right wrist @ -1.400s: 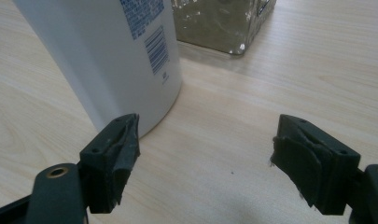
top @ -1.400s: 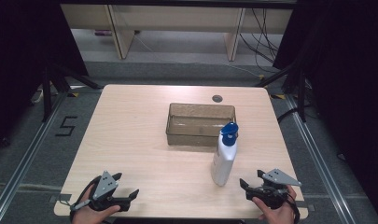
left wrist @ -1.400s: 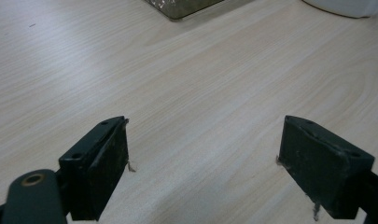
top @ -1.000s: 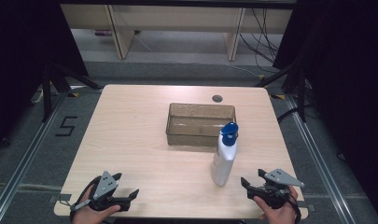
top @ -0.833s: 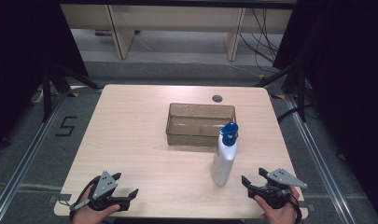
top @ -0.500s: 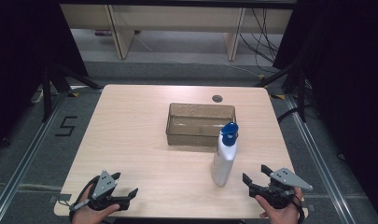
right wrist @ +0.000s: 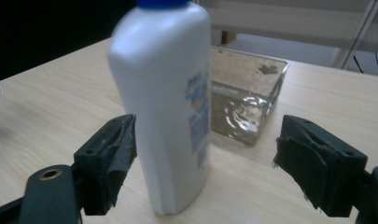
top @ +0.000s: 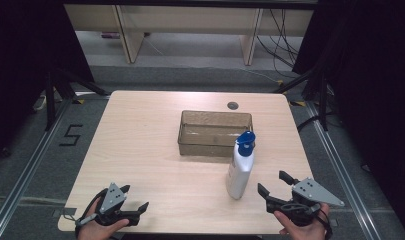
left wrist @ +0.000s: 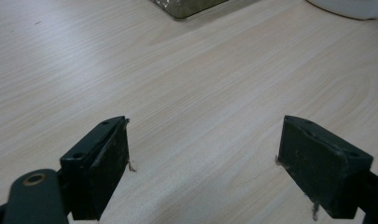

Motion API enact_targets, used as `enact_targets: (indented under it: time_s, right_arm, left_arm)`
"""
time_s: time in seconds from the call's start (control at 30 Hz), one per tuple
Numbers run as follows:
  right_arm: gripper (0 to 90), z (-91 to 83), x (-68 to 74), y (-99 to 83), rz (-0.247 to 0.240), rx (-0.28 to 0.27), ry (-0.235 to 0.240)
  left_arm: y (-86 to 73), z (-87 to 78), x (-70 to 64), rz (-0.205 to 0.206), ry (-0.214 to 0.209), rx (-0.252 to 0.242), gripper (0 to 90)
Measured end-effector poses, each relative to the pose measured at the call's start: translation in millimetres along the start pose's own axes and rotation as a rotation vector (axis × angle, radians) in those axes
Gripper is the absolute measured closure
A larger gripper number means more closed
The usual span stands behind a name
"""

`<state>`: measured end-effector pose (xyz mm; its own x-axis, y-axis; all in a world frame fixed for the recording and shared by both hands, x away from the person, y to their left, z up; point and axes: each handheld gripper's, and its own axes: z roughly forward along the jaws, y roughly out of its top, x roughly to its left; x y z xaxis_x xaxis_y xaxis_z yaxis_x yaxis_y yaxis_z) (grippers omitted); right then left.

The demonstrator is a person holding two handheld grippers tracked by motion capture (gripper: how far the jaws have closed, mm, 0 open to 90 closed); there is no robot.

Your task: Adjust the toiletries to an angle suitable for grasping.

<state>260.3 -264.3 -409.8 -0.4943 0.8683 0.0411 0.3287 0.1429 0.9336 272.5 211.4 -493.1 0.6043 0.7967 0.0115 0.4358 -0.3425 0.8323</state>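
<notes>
A: The white bottle (top: pixel 240 171) with the blue cap stands upright on the tabletop (top: pixel 140 145), just in front of the clear tray's (top: pixel 214 133) near right corner. We have the right gripper (top: pixel 274 185) near its base, jaws spread wide and holding nothing.

B: In the right gripper view the bottle (right wrist: pixel 170 105) sits between our jaws but ahead of them, closer to the left pad. So we judge this to be the approach, with no grasp made yet.

A: Next we would need to push forward until the body lies between the pads, centre it, then close gently so it does not tip.

B: And the left gripper (top: pixel 131 204)?

A: Parked at the near edge, well apart, jaws released over bare wood.

B: The count: one bottle, one tray, two grippers.
</notes>
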Motion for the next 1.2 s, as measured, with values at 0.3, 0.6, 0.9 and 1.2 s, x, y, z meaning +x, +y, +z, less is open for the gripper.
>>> enact_targets:
  time_s: [0.3, 0.6, 0.9, 1.2]
  right_arm:
    - [21.9, 0.4, 6.1, 26.5, -0.086, -0.012, 0.026]
    - [23.2, 17.7, 10.8, 53.6, -0.096, -0.052, 0.043]
    - [25.0, 26.7, 12.5, 66.0, -0.093, -0.071, 0.069]
    - [25.5, 31.2, 8.5, 76.0, -0.117, -0.094, 0.039]
  left_arm:
    - [-0.3, 0.9, -0.7, 0.006, -0.003, 0.0, 15.7]
    - [0.0, 0.7, -0.7, 0.007, -0.001, 0.001, 15.7]
    - [0.1, 0.4, -0.2, 0.025, -0.001, 0.014, 15.9]
    - [0.2, 0.9, -1.0, 0.015, -0.003, 0.008, 15.8]
